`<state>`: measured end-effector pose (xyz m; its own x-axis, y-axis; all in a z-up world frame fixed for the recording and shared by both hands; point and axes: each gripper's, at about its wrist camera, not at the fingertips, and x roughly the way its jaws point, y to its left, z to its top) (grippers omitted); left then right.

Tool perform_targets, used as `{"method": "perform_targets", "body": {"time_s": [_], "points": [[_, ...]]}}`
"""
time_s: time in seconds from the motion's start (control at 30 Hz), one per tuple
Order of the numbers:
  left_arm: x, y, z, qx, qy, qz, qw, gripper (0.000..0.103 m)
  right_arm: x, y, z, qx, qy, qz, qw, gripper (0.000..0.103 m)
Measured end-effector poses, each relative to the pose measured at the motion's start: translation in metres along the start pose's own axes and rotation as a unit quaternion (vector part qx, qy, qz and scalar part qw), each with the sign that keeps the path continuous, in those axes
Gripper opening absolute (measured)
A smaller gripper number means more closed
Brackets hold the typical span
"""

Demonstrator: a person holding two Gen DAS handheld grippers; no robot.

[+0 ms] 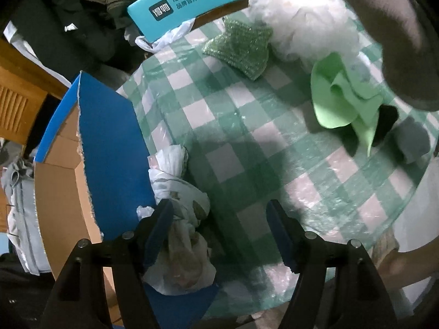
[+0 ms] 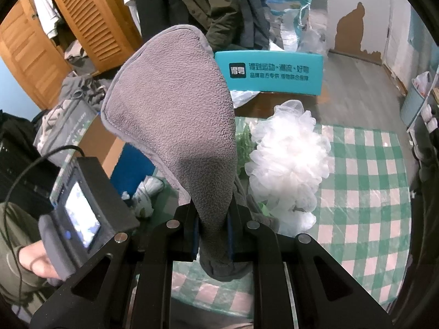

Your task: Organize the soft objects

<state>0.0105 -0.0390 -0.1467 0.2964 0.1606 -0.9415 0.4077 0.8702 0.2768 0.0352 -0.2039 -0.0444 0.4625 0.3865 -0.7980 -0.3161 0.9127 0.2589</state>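
Observation:
My left gripper (image 1: 219, 219) stands open over the checked tablecloth (image 1: 247, 142). A crumpled white bundle (image 1: 178, 200) lies just inside its left finger (image 1: 160, 224), beside the blue flap of a cardboard box (image 1: 109, 148); the pads do not press it. My right gripper (image 2: 212, 235) is shut on a grey fleece cloth (image 2: 175, 126), which rises up in front of the camera and shows at the upper right of the left wrist view (image 1: 389, 27). On the table lie a white mesh pouf (image 2: 288, 164), a green scouring pad (image 1: 238, 49) and a light green cloth (image 1: 343, 101).
A teal printed box (image 2: 269, 72) stands at the table's far edge. A small grey pad (image 1: 411, 139) lies at the right. A hand (image 2: 35, 263) holds the left gripper unit (image 2: 79, 213). Wooden louvred doors (image 2: 90, 13), hanging clothes and bags fill the background.

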Motion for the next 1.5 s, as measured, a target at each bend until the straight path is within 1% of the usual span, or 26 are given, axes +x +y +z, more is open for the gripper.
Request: {"method": "perform_targets", "body": {"time_s": [0.2, 0.27, 0.3, 0.37, 0.4, 0.43, 0.47, 0.5, 0.53, 0.57, 0.63, 0.8, 0.93, 1.2, 1.5], "points": [[0.005, 0.005, 0.002, -0.006, -0.002, 0.006, 1.0, 0.071, -0.001, -0.001, 0.0, 0.0, -0.002, 0.001, 1.0, 0.013], [0.005, 0.005, 0.002, -0.007, -0.004, 0.014, 0.9999, 0.061, -0.001, 0.0, 0.001, -0.001, -0.002, 0.001, 1.0, 0.013], [0.005, 0.005, 0.002, -0.007, -0.005, 0.02, 0.9998, 0.058, -0.001, 0.0, 0.001, 0.0, -0.002, 0.001, 1.0, 0.013], [0.005, 0.008, 0.002, -0.011, -0.011, 0.029, 0.9995, 0.042, -0.001, 0.0, 0.001, 0.0, -0.002, 0.001, 1.0, 0.013], [0.004, 0.011, 0.002, -0.015, -0.015, 0.036, 0.9991, 0.037, -0.001, 0.0, 0.001, 0.0, -0.002, 0.001, 1.0, 0.013], [0.003, 0.013, 0.001, -0.019, -0.018, 0.041, 0.9988, 0.025, -0.001, 0.0, 0.001, 0.0, -0.002, 0.0, 1.0, 0.013], [0.003, 0.016, 0.001, -0.023, -0.02, 0.04, 0.9988, 0.011, -0.001, 0.0, 0.001, 0.0, -0.002, 0.0, 1.0, 0.013], [0.004, 0.02, 0.002, -0.031, -0.017, 0.022, 0.9991, 0.006, -0.001, 0.0, 0.001, 0.0, -0.002, 0.0, 1.0, 0.013], [0.005, 0.022, 0.001, -0.039, -0.013, 0.006, 0.9992, 0.005, -0.001, 0.001, 0.001, -0.001, -0.002, 0.0, 1.0, 0.013], [0.005, 0.023, 0.0, -0.043, -0.013, 0.001, 0.999, 0.004, -0.001, 0.002, 0.002, -0.001, -0.003, -0.001, 1.0, 0.013], [0.004, 0.024, 0.0, -0.048, -0.02, 0.006, 0.9986, 0.003, -0.001, 0.003, 0.003, -0.002, -0.003, -0.001, 1.0, 0.013], [-0.004, 0.032, -0.001, -0.074, -0.032, -0.024, 0.9964, 0.001, 0.0, 0.006, 0.005, -0.005, -0.002, -0.003, 1.0, 0.013], [-0.015, 0.04, -0.001, -0.094, -0.051, -0.037, 0.9936, 0.001, 0.001, 0.008, 0.006, -0.007, -0.002, -0.004, 1.0, 0.013], [-0.045, 0.05, 0.0, -0.113, -0.091, -0.046, 0.9883, 0.001, 0.0, 0.01, 0.008, -0.008, -0.004, -0.004, 1.0, 0.013], [-0.071, 0.06, -0.002, -0.126, -0.117, -0.057, 0.9834, 0.001, 0.0, 0.011, 0.008, -0.008, -0.003, -0.001, 1.0, 0.013]]}}
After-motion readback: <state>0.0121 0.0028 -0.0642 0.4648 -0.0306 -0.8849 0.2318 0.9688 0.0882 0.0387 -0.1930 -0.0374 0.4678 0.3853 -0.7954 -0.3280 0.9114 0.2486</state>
